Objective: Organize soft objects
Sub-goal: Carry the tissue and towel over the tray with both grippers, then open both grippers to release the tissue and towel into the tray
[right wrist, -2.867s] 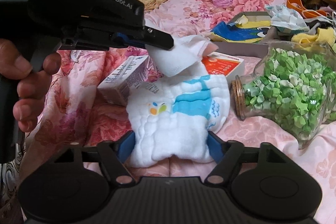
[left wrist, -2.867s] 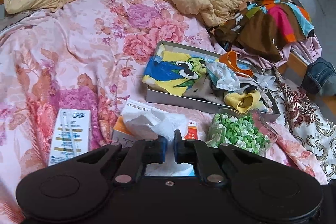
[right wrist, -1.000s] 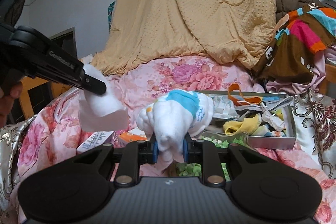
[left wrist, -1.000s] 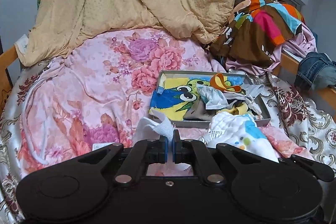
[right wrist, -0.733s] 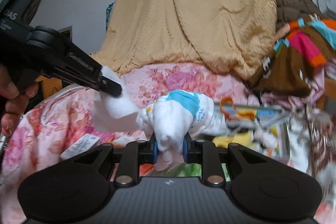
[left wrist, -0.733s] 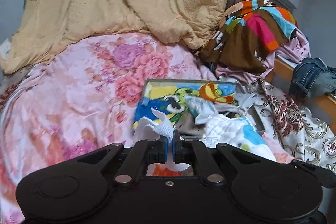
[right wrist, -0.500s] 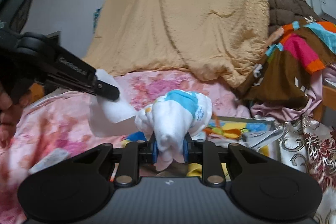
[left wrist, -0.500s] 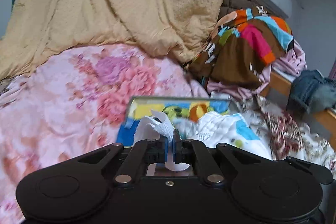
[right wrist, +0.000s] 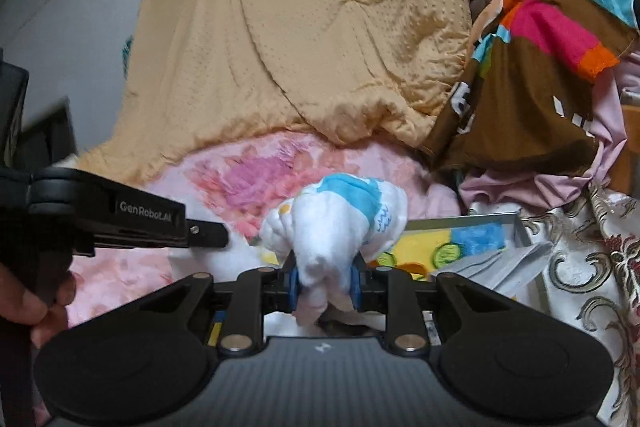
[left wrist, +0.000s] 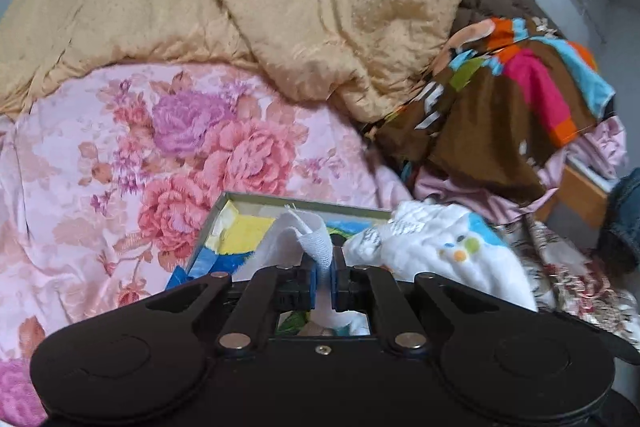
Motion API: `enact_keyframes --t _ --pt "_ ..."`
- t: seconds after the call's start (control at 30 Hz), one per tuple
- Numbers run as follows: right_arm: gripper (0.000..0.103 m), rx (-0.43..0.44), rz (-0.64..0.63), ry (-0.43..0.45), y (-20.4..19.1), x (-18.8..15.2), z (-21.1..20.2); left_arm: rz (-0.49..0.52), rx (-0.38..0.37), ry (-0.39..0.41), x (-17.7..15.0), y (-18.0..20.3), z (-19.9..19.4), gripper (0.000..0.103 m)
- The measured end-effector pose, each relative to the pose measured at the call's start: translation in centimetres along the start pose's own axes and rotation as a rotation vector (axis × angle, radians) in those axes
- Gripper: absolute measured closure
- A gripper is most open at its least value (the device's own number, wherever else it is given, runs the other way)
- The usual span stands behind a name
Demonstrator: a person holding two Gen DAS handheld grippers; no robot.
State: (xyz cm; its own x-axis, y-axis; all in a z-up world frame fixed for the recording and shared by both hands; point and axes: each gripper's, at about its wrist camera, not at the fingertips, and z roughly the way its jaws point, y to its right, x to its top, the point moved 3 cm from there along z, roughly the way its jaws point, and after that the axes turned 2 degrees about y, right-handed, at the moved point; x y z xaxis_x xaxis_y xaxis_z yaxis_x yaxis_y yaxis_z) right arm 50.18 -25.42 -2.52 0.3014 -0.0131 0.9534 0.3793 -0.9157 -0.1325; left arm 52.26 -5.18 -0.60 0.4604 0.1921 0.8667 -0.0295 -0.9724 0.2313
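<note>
My left gripper (left wrist: 322, 267) is shut on a thin white tissue (left wrist: 314, 237) that curls up from between its blue pads. It hangs over the near left part of a grey metal tray (left wrist: 280, 198) holding a yellow and blue cartoon cloth. My right gripper (right wrist: 324, 277) grips a bunched white cloth with blue print (right wrist: 340, 219). Its jaws are opening slightly, and the cloth still fills the gap between them. That cloth (left wrist: 440, 251) also shows at the right of the left wrist view. The tray (right wrist: 496, 215) lies just beyond it, and the left gripper's finger (right wrist: 204, 229) reaches in from the left.
A tan quilt (left wrist: 280, 7) is heaped at the back of the pink floral bedspread (left wrist: 120, 167). A brown, multicoloured garment (left wrist: 500, 115) is piled on the right, with denim (left wrist: 624, 219) and a wooden bed frame (left wrist: 580, 195) beyond it. A hand (right wrist: 36, 307) holds the left gripper.
Both grippers carried their cloths up off the bed and across to the tray, which is now directly below them. The carton and the jar of green pieces have dropped out of view.
</note>
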Motion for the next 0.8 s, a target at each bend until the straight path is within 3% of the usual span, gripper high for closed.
enact_keyframes --t 0.23,0.37,0.67,0.8 --pt "0.066 -0.002 0.008 -0.022 0.9 -0.3 1.0 -0.113 0.069 -0.062 -2.8 -1.8 3.2 0.096" --pt "0.063 -0.001 0.018 -0.027 1.0 -0.3 1.2 -0.121 0.085 -0.077 -3.7 -2.3 3.5 0.093" --pt "0.04 -0.037 0.038 -0.019 1.5 -0.3 1.3 -0.093 0.092 -0.101 -4.9 -2.0 3.8 0.086" --pt "0.031 -0.047 0.047 -0.021 1.9 -0.3 1.4 -0.094 0.089 -0.104 -5.1 -1.7 3.9 0.077"
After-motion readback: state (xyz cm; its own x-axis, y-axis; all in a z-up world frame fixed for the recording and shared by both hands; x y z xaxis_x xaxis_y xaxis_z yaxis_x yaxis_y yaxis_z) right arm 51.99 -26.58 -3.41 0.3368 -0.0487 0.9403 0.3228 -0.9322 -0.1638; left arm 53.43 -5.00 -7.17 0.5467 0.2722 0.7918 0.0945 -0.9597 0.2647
